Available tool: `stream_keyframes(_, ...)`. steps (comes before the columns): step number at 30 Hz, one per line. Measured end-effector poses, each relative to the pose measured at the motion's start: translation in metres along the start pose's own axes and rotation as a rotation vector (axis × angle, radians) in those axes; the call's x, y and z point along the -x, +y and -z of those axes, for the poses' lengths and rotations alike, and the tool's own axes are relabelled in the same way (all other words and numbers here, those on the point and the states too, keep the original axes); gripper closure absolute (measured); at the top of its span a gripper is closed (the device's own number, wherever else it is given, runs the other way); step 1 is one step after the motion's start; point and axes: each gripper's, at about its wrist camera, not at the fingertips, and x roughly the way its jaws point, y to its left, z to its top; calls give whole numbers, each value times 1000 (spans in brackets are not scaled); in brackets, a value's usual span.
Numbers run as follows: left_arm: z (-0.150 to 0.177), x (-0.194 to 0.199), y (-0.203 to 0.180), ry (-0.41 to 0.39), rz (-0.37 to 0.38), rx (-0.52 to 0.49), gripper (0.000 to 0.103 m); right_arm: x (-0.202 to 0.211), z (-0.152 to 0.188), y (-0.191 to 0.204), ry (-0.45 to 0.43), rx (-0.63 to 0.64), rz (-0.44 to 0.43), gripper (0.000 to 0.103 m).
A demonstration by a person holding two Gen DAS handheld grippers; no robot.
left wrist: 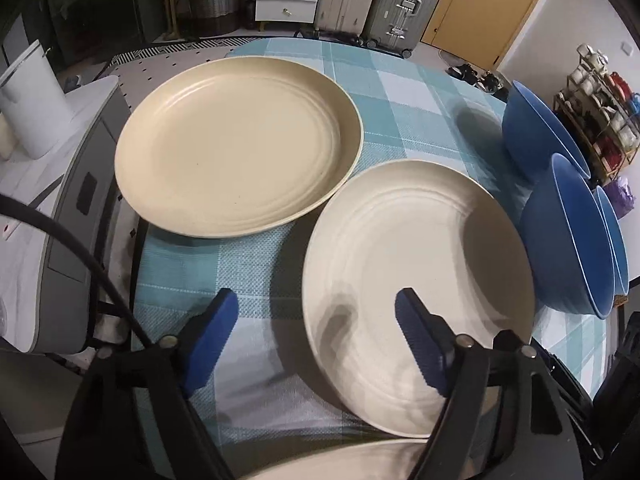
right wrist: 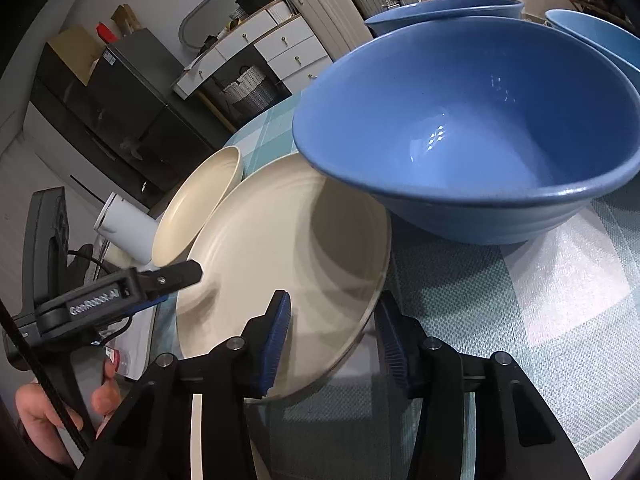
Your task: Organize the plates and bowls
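Looks like the plate-stacking step is just starting. Both tongs straddle the edge of the white plate [left wrist: 416, 280], which lies flat on the checked table [left wrist: 404, 92] and works as my landmark here. The left tongs [left wrist: 316, 312] have 1 pad over the plate's near-left part and 1 pad off it above the cloth, released, nothing pinched yet. The right tongs [right wrist: 332, 316] bracket the plate's near-right rim, 1 pad above the plate, 1 outside the edge; they're released too, as far as I can tell, with a gap on both sides.

Next move, I'd guess: clench on the rim, tip it up, then carry it onto the cream plate [left wrist: 240, 144], which sits just beyond the white one on its left, rims nearly touching. The thin rim lies close to the cloth, so getting a pad under it could be fiddly.

The white plate is shallow, matte, with faint concentric ridges. 3 blue bowls [left wrist: 568, 236] crowd its right side, the nearest one overhanging its edge in the right wrist view.
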Motion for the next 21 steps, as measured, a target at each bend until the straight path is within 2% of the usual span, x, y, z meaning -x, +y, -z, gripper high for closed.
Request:
stream_keyframes(2, -1, -2, 3, 11, 19, 8, 37, 0, 0, 0, -5, -2, 8, 60)
stream_keyframes(3, -1, -2, 4, 14, 27, 9, 44, 0, 0, -1, -9, -5, 12, 63)
stream_keyframes(7, 0, -7, 5, 38, 40, 3, 57, -1, 1, -4, -20, -18, 25, 72)
stream_keyframes(11, 2, -9, 4, 50, 49, -1, 64, -1, 2, -5, -25, -16, 42, 76)
stream_keyframes(15, 5, -10, -2, 63, 59, -24, 73, 0, 3, -5, -30, -21, 60, 84)
stream_keyframes(21, 6, -9, -2, 65, 45, -36, 76, 2, 5, -6, -29, -31, 59, 84)
